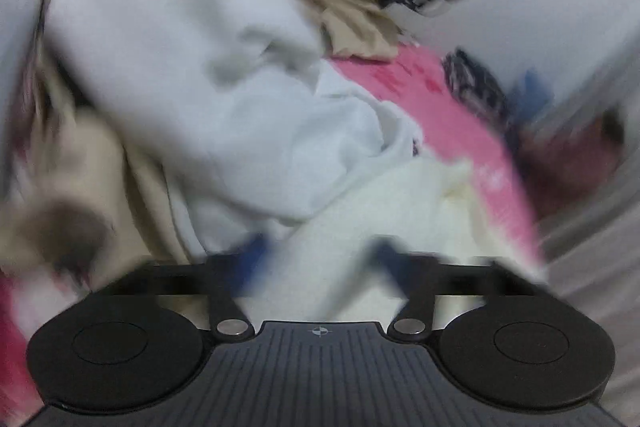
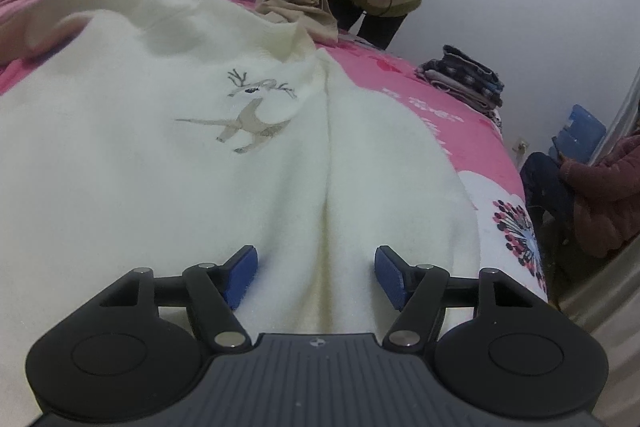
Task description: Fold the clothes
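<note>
Two tools point(image 2: 316, 277), one white sweater point(image 2: 200, 155)

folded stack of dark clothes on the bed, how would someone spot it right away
Start from the pink bed sheet and follow its far right side, past the big white sweater with the deer on it. The stack of folded clothes sits near that edge. It is the only tidy dark blue and checked pile; the beige garment nearby lies crumpled.

We are seeing a blurred white garment point(image 1: 224, 99) lying over the pink bedspread point(image 1: 452, 115), our left gripper point(image 1: 316, 259) hovering above cream fabric point(image 1: 400, 203).
</note>
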A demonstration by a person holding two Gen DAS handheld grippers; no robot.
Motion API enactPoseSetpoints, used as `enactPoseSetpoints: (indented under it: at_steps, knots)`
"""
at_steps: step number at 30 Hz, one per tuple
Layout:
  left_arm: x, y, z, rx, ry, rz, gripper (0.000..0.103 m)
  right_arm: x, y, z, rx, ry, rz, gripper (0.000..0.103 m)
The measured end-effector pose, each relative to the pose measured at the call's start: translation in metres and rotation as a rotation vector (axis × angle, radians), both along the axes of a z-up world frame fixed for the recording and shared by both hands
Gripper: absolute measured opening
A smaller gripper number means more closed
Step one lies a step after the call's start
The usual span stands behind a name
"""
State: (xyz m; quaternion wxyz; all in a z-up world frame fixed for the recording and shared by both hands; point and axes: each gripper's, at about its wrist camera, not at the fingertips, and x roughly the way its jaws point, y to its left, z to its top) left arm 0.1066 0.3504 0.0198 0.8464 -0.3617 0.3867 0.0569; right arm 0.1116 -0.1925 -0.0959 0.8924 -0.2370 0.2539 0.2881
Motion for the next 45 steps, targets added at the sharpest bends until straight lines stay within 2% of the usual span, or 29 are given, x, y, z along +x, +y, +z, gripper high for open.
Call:
enactPoseSetpoints:
  at_steps: [1, 3, 5, 6, 8, 10, 11, 13, 15, 18, 19, 21, 23, 25, 28, 30, 35, 36, 37, 39, 42, 44, 45]
  knots:
    - [0.000, -0.006, 0.003, 0.043, 0.002, -0.025, 0.017, 0.001, -0.002, 0.000, 0.009, 0.007, -0.002, 0.069]
    - [0.003, -0.022, 0.018, 0.207, -0.008, -0.064, 0.013, 0.003, -0.003, -0.001, 0.017, 0.017, -0.005, 0.070]
    - [0.003, -0.037, 0.034, 0.324, -0.044, -0.043, 0.012, 0.002, -0.002, -0.001, 0.011, 0.013, -0.004, 0.070]
    - [0.006, -0.045, 0.039, 0.407, -0.051, -0.033, 0.012, 0.002, -0.002, -0.001, 0.006, 0.010, -0.003, 0.070]
    - [0.024, -0.047, 0.033, 0.533, -0.005, -0.041, 0.014, 0.001, -0.001, -0.002, 0.000, 0.007, -0.004, 0.070]
    - [0.045, -0.052, 0.010, 0.652, 0.055, -0.060, 0.030, 0.001, 0.000, -0.003, -0.005, 0.006, -0.010, 0.071]
    - [0.048, -0.056, 0.004, 0.691, 0.068, -0.050, 0.036, 0.001, 0.001, -0.003, -0.011, 0.004, -0.013, 0.071]
    - [0.050, -0.063, -0.003, 0.747, 0.076, -0.014, 0.054, 0.002, 0.002, -0.004, -0.021, 0.002, -0.016, 0.072]
    - [0.028, -0.067, 0.014, 0.766, 0.053, 0.005, 0.059, 0.002, 0.001, -0.003, -0.024, 0.001, -0.017, 0.072]
    - [-0.003, -0.073, 0.044, 0.818, -0.022, 0.060, 0.061, -0.003, -0.002, 0.004, -0.031, -0.017, -0.012, 0.072]
    - [-0.015, -0.077, 0.055, 0.806, -0.039, 0.118, 0.062, -0.007, -0.005, 0.007, -0.041, -0.035, -0.012, 0.072]
    - [-0.045, -0.085, 0.073, 0.673, -0.076, 0.185, 0.062, -0.011, -0.013, 0.012, -0.058, -0.065, -0.018, 0.074]
    - [-0.058, -0.108, 0.071, 0.589, -0.095, 0.104, 0.062, -0.009, -0.022, 0.013, -0.057, -0.067, -0.039, 0.078]
    - [-0.066, -0.133, 0.065, 0.542, -0.092, 0.014, 0.062, -0.006, -0.032, 0.021, 0.010, -0.010, -0.080, 0.078]
    - [-0.066, -0.183, 0.033, 0.493, -0.068, -0.168, 0.062, -0.011, -0.052, 0.035, 0.116, 0.034, -0.138, 0.077]
    - [-0.065, -0.217, 0.007, 0.445, -0.059, -0.279, 0.062, -0.020, -0.071, 0.042, 0.149, 0.042, -0.182, 0.077]
    - [-0.038, -0.293, -0.047, 0.307, -0.052, -0.492, 0.062, -0.040, -0.119, 0.029, 0.185, 0.227, -0.216, 0.077]
    - [-0.032, -0.308, -0.054, 0.272, -0.055, -0.530, 0.062, -0.044, -0.123, 0.025, 0.175, 0.246, -0.217, 0.075]
    - [-0.025, -0.319, -0.057, 0.254, -0.059, -0.558, 0.062, -0.048, -0.126, 0.022, 0.164, 0.266, -0.218, 0.053]
    - [-0.014, -0.341, -0.065, 0.249, -0.073, -0.606, 0.062, -0.053, -0.128, 0.018, 0.205, 0.334, -0.199, 0.039]
    - [-0.015, -0.359, -0.073, 0.263, -0.119, -0.578, 0.064, -0.054, -0.129, 0.018, 0.267, 0.405, -0.182, 0.039]
    - [-0.014, -0.363, -0.075, 0.245, -0.139, -0.541, 0.064, -0.055, -0.129, 0.016, 0.274, 0.397, -0.200, 0.036]
    - [-0.014, -0.366, -0.075, 0.250, -0.146, -0.541, 0.064, -0.055, -0.128, 0.015, 0.276, 0.389, -0.211, 0.025]
